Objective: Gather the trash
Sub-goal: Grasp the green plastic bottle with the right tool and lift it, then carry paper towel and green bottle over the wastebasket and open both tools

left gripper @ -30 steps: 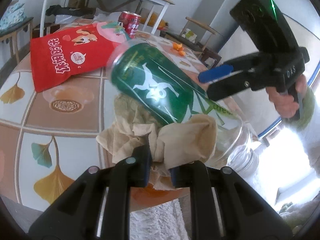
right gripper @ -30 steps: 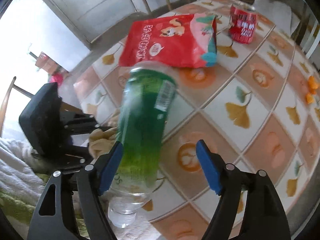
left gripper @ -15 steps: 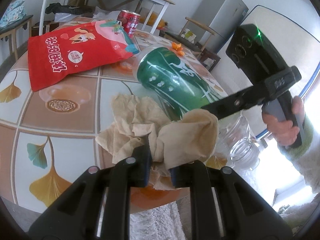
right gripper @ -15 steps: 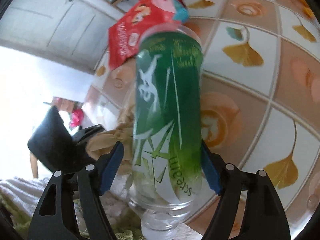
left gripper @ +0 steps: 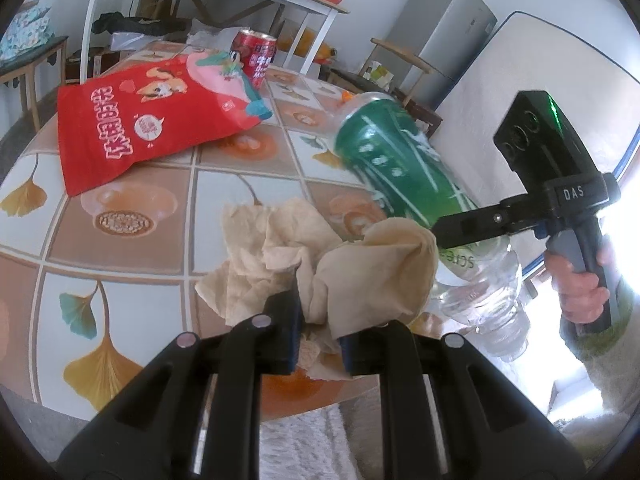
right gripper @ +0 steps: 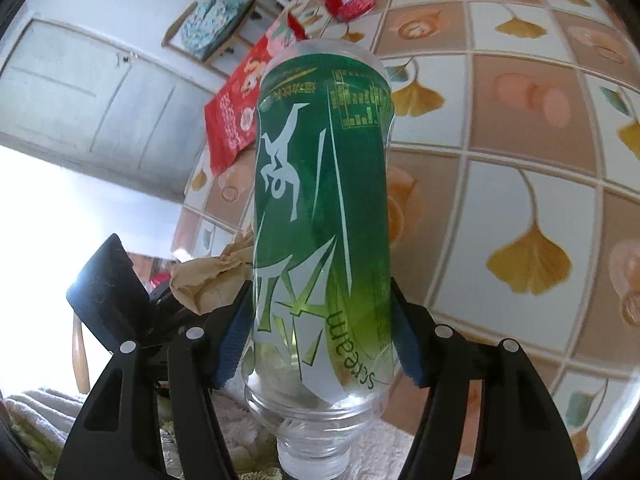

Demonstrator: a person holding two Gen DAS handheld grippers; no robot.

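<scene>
Tiled ginkgo-print surface (left gripper: 120, 184): red bag (left gripper: 152, 120) and can (left gripper: 256, 56) far. Left gripper (left gripper: 318, 338) clenches crumpled paper (left gripper: 320, 264); right gripper (right gripper: 320, 344) closing on green-labelled clear bottle (right gripper: 320, 200).

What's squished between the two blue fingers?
The green bottle, neck toward the camera; the right gripper is closing on it. The right wrist view shows it best.

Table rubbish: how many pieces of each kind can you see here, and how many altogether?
Plastic bottles: 1, between the right claw's closing jaws
Crumpled paper: 1, in the left claw
Snack bags: 1
Drink cans: 1
Total: 4
</scene>
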